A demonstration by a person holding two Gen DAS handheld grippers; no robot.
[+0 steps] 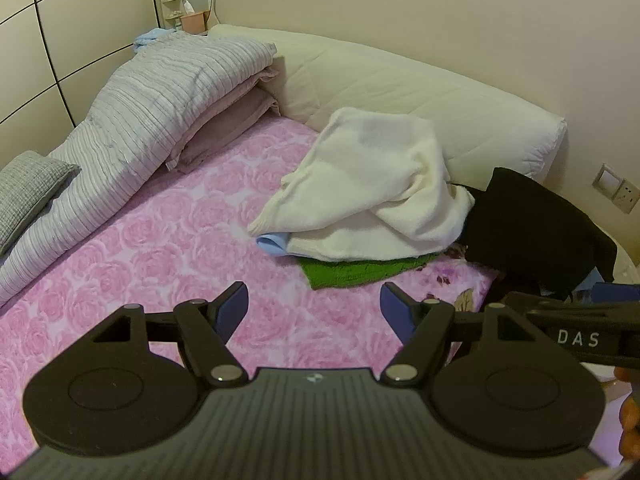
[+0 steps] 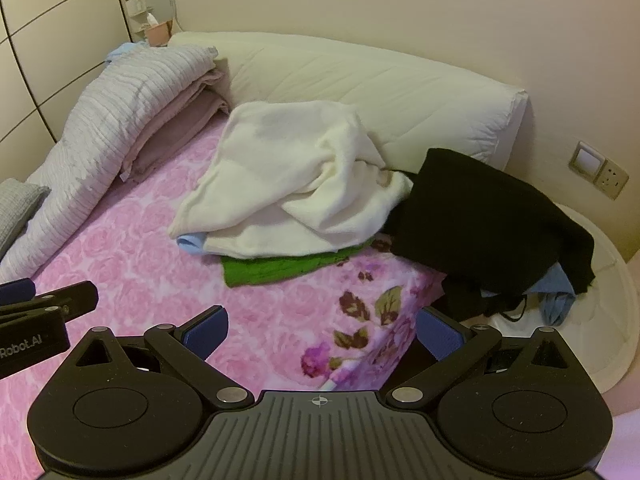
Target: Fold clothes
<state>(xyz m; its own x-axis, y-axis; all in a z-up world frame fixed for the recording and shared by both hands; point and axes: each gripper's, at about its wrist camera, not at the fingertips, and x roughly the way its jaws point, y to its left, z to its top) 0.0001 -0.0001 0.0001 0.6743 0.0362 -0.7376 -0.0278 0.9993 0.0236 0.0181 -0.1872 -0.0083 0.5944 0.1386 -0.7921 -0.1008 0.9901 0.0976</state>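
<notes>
A pile of clothes lies on the pink rose bedsheet (image 1: 140, 248) near the headboard. A crumpled cream garment (image 1: 360, 184) (image 2: 288, 184) lies on top of a green garment (image 1: 360, 270) (image 2: 280, 266) and a light blue one (image 1: 272, 242) (image 2: 190, 243). A black garment (image 1: 532, 232) (image 2: 484, 224) lies to their right at the bed's edge, over a blue-grey piece (image 2: 556, 292). My left gripper (image 1: 314, 310) is open and empty, hovering short of the pile. My right gripper (image 2: 322, 332) is open and empty, beside the left one.
A folded striped grey duvet (image 1: 132, 120) (image 2: 108, 120) and mauve bedding lie along the left. A grey pillow (image 1: 28, 192) is far left. A cream padded headboard (image 1: 420, 96) (image 2: 380, 84) runs behind the pile. A wall socket (image 2: 598, 170) is at right. The bed edge drops off at right.
</notes>
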